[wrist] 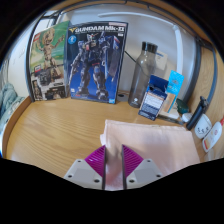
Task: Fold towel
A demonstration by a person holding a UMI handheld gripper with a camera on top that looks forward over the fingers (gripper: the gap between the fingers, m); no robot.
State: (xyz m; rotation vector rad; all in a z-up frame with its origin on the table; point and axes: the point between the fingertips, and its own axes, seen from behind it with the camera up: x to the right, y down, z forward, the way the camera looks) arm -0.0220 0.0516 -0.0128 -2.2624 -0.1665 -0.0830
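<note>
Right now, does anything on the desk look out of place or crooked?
Nothing spilled or damaged. The pink towel lies flat on the table, running in between the gripper fingers, which stand open. The blue box leans tilted beside the bottle.

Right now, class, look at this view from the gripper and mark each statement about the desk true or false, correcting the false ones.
1. A pale pink towel lies on the wooden table. True.
2. The towel hangs in the air, lifted clear of the table. False: it lies on the table, with an edge reaching in between the fingers.
3. A box with a robot picture stands upright at the back of the table. True.
4. The clear bottle lies on its side. False: it stands upright, to the right of the box.
5. The gripper points away from the towel. False: the towel sits just ahead of it.
</note>
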